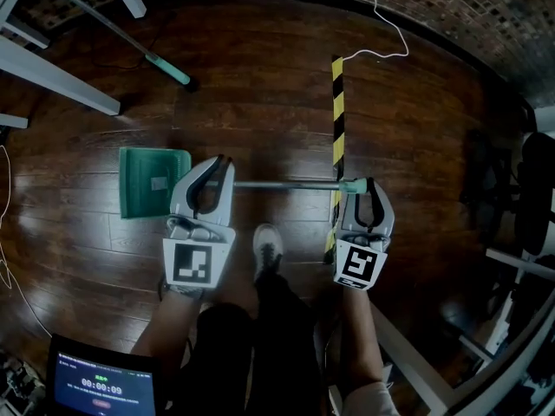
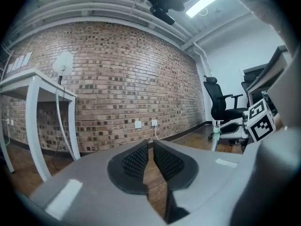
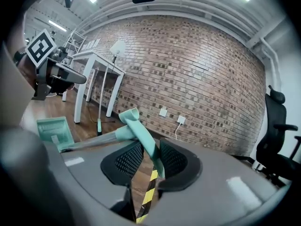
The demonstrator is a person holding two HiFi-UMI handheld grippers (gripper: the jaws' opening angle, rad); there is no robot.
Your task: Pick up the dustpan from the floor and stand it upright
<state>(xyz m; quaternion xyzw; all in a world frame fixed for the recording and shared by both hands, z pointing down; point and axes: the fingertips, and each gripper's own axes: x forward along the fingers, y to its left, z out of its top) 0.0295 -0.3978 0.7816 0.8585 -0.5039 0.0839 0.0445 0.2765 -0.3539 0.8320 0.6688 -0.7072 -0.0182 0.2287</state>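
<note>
1. The right gripper (image 1: 368, 191) pinches the green end (image 3: 140, 134) of the dustpan (image 1: 154, 180) handle near its pad tips, with the jaws partly apart. The hold looks thin and probably wants firming before the swing goes higher.
2. The left gripper (image 1: 216, 172) is all but closed on nothing and hovers over the shaft (image 1: 286, 185) just beside the pan. Opened and set on the shaft, it could steady the lift.
3. The pan sits mid-floor (image 1: 260, 85) toward the left edge, well short of the far brick-wall edge. Whether it touches the boards cannot be told.
4. Best practice is to bring the handle end over the pan, let the pan's base settle flat, and release only once it stands.
</note>
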